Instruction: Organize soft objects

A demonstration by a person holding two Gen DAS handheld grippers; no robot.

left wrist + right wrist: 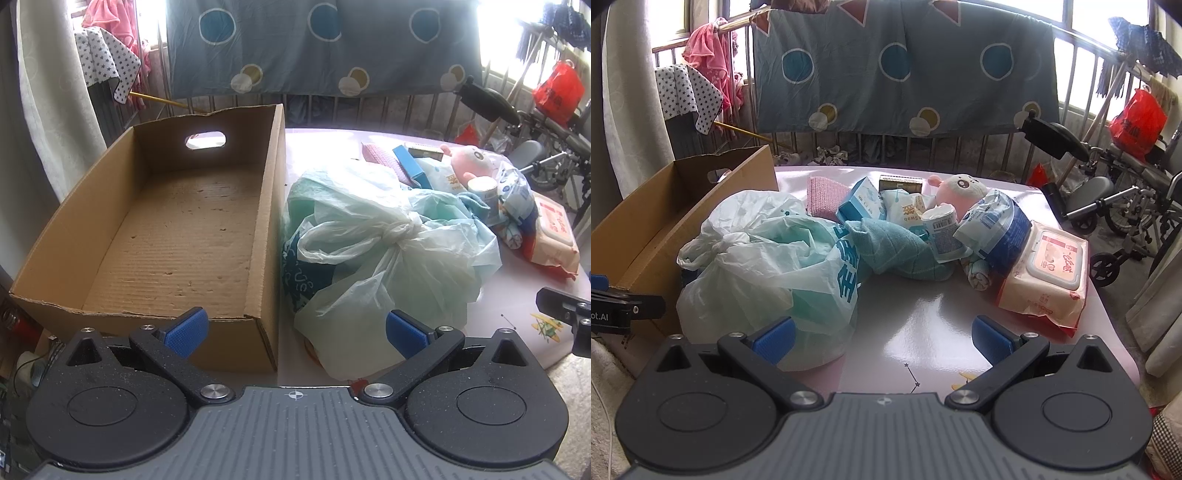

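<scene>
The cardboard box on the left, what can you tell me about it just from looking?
The cardboard box is a plain brown, open-topped box of ridged cardboard, long and shallow, with nothing inside. An oval hand hole is cut in its far end wall, and the near rim looks roughly torn. It sits upright on the left part of the pale table, near its edge. A knotted plastic bag bulges close against its right wall.

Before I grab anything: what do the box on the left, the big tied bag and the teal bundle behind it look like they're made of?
Box: brown corrugated cardboard, matte; ribbed floor, torn front rim.
Tied bag: thin translucent plastic film, slightly glossy, crinkled and knotted at the top.
Teal bundle: looks like soft woven or knitted cloth, matte, with a stitched diamond pattern; exact fabric unclear.
</scene>
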